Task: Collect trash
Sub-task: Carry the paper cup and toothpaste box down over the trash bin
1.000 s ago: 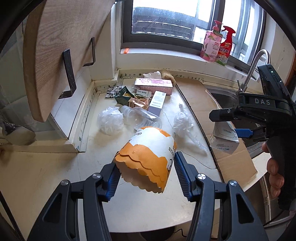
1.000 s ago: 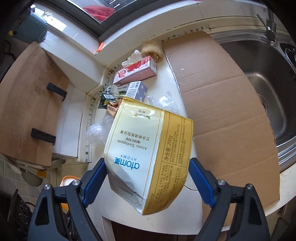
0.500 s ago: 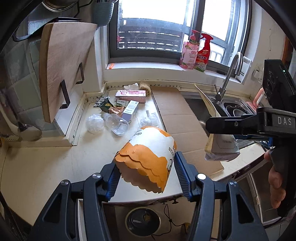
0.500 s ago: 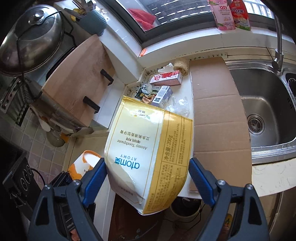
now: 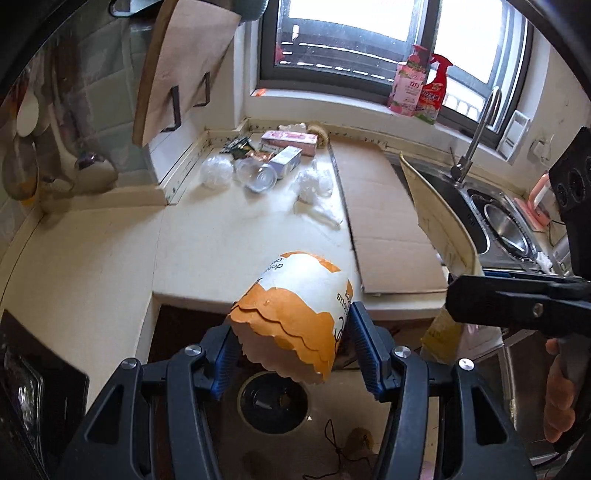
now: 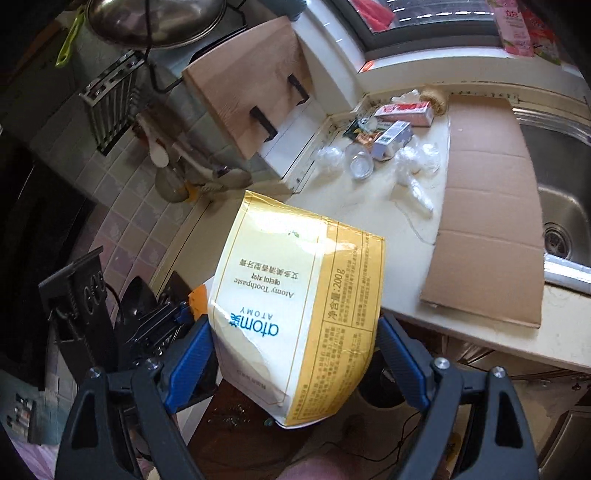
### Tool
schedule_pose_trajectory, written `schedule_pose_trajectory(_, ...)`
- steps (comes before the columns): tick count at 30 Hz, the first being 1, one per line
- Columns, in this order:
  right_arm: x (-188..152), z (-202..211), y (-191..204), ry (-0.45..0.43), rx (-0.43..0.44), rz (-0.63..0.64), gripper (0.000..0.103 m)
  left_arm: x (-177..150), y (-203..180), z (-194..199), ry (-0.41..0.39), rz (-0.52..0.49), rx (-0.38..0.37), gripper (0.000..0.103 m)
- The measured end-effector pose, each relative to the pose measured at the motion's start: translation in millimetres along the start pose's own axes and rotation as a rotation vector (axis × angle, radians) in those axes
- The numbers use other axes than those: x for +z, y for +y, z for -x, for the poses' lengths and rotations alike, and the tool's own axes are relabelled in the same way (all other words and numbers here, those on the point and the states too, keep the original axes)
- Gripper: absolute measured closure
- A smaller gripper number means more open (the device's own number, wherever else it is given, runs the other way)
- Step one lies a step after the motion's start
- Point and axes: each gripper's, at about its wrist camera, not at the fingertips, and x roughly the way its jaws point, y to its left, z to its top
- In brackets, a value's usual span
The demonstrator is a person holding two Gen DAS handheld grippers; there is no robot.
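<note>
Two grippers: both loaded
Left gripper [image 5: 291,354]: partly open, pads clamping orange-and-white paper cup [image 5: 295,314]
Right gripper [image 6: 295,354]: wide, gripping yellow toothpaste box [image 6: 299,306]
Far countertop [image 5: 221,236]: remaining litter

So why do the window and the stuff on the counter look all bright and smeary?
Left wrist view: daylight blows the window out white, the counter trash is smeared by motion blur, and the fisheye bends the edges. Right wrist view: glare streaks the toothpaste box.
</note>
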Motion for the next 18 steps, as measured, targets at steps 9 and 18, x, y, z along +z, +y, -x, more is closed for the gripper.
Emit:
schedule_pose_trajectory(9,-68.4,-58.9,-18.6,0.123,0.026,0.079,0.015,-86.4,20.4,-54.0,0.115,0.114,0.055,0.049)
schedule_pose_trajectory(18,-119.2,-138.6,-68.9,0.176,0.031,0.063,0.015,-154.9,36.8,-141.5,0.172,0.08,0.094,0.049)
